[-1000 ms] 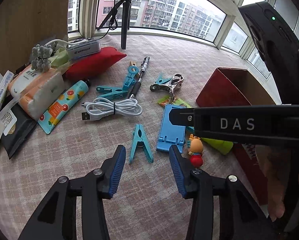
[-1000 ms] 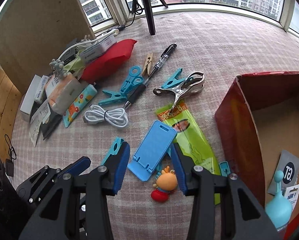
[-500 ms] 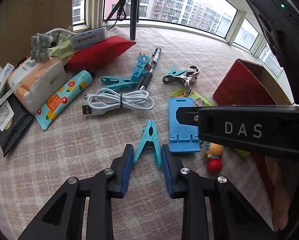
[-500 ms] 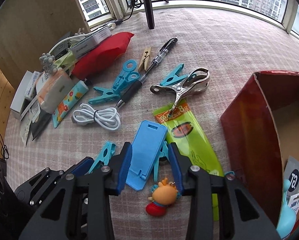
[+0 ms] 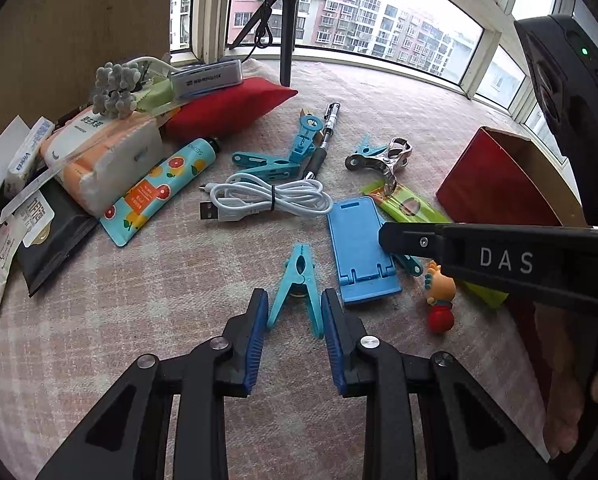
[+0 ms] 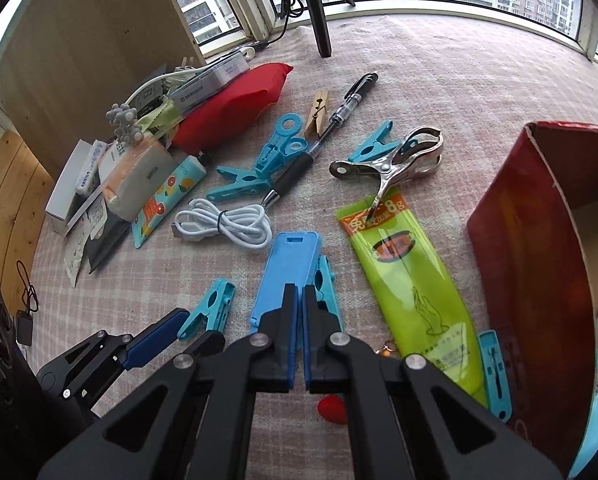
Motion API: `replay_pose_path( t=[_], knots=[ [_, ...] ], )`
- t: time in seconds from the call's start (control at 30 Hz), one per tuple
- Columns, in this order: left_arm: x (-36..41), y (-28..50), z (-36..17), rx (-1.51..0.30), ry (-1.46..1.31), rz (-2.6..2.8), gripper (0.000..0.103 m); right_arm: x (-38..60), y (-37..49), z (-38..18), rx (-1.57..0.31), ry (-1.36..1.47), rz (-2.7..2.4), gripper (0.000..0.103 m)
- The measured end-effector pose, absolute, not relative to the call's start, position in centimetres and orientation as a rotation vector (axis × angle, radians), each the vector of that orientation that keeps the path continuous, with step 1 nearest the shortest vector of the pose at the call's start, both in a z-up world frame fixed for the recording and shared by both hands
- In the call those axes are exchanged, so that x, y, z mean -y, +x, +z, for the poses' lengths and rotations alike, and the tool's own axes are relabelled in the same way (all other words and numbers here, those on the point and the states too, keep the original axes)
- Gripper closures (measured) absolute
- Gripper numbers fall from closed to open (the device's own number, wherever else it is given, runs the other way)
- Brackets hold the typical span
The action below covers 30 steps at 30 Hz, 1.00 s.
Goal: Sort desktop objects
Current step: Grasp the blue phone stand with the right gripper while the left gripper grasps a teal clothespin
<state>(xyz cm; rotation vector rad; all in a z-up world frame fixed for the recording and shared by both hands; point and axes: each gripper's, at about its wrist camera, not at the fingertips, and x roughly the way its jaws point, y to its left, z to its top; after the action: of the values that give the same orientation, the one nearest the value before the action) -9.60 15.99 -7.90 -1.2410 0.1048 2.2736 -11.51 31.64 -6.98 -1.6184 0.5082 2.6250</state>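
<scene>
My left gripper [image 5: 294, 312] stands with its blue pads on either side of the spread handles of a teal clothespin [image 5: 297, 280] on the checked cloth; the pads sit right at the handles, and whether they press is unclear. My right gripper [image 6: 300, 304] is shut on the near edge of a blue phone stand [image 6: 289, 264], beside a teal clip [image 6: 325, 286]. The right gripper's arm shows in the left wrist view [image 5: 499, 258], over the stand [image 5: 357, 240]. A small orange and red toy figure [image 5: 441, 300] lies right of the stand.
A red cardboard box [image 6: 539, 240] stands at the right. A green packet [image 6: 407, 276], metal clamp [image 6: 391, 164], white cable [image 6: 227, 224], pen [image 6: 327, 132], teal clips [image 6: 259, 168], red pouch [image 6: 235, 108] and a pile of packets [image 5: 79, 160] lie around. A tripod [image 5: 287, 40] stands at the window.
The left gripper moved forward and narrowed around the teal clothespin. The right gripper moved onto the blue phone stand and closed on its near edge.
</scene>
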Motion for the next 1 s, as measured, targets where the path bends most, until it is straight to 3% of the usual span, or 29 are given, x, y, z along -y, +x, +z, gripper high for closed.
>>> replay_pose_path(
  t=[0.4,0.6,1.0],
  knots=[
    [-15.5,-9.5,-7.5,-0.109,-1.233,2.278,0.077,-31.7,-11.1,-6.5,-0.634,-1.667,2.601,0.1],
    [-15.9,-9.6,-7.8,-0.124,-1.243,2.263,0.077,-31.7,-11.4,-7.2,-0.564,-1.672,2.53,0.079],
    [-14.9,-10.0,-7.8,-0.081,-1.256,2.265,0.077,-30.8,-12.5,-6.5,-0.564,-1.666,2.571,0.079]
  ],
)
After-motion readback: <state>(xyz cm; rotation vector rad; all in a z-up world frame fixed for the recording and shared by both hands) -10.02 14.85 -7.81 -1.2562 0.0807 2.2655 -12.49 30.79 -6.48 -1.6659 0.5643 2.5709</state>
